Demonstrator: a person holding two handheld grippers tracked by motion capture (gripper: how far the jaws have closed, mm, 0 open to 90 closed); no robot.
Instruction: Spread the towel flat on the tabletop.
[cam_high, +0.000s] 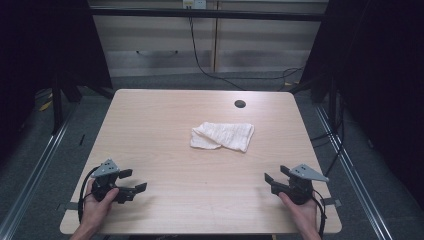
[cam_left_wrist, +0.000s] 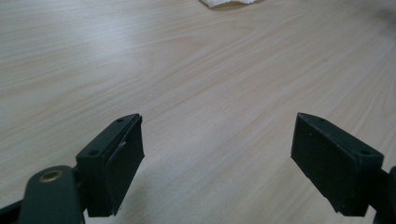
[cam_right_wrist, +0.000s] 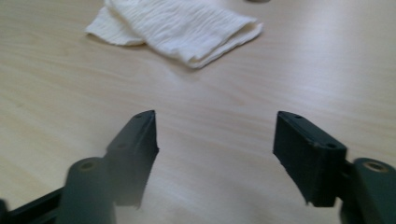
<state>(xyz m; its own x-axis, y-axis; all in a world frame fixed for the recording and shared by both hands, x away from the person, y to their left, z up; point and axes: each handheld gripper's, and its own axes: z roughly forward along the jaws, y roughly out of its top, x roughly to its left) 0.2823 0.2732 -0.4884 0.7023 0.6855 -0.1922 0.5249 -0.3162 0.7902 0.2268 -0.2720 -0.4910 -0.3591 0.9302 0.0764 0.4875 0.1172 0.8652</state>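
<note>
- A white cloth is laid pretty much in the middle of the wooden table, folded over loosely, with a rumpled, crinkly texture.
- The cloth is touched by nothing; both tools are kept well apart from it, down at the near edge.
- The left gripper is held at the near left corner of the table, gripped by the left hand, with the grey three-cornered plate on top and its cable looped round the wrist.
- Its jaws are spread wide, and only bare tabletop is seen between them in the left gripper view. Nothing is held there.
- In that same view a sliver of the cloth is caught at the far top edge, so it is roughly pointed at from a good way off.
- The right gripper is parked at the near right corner, held by the right hand, jaws aimed in toward the middle of the table.
- Those jaws are also wide apart with nothing pinched; plain wood is seen in the gap in the right gripper view.
- From there the cloth is seen farther off and a bit left, its folded edge turned to the right.
- A small dark round hole is set into the table beyond the cloth, toward the far edge.
</note>
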